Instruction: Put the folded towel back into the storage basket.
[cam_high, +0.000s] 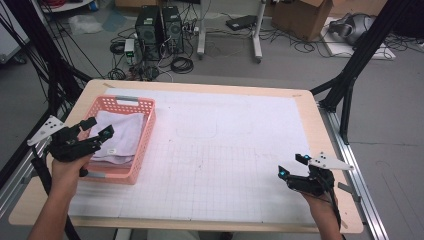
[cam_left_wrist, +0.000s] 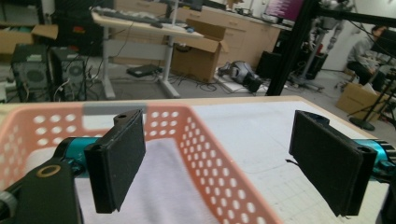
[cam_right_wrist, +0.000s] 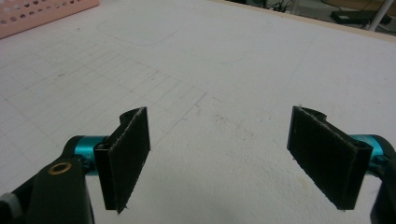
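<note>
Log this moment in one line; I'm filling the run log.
left gripper: open, over pink basket | white cloth: in basket | right gripper: open, above mat

The left claw (cam_high: 98, 128) hid part of the folded white cloth (cam_high: 122, 135), and the pink basket (cam_left_wrist: 201, 144) was cut off at the picture's lower edge.

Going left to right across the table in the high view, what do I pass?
Left gripper → pink basket with the white cloth inside → bare gridded mat → right gripper.
</note>
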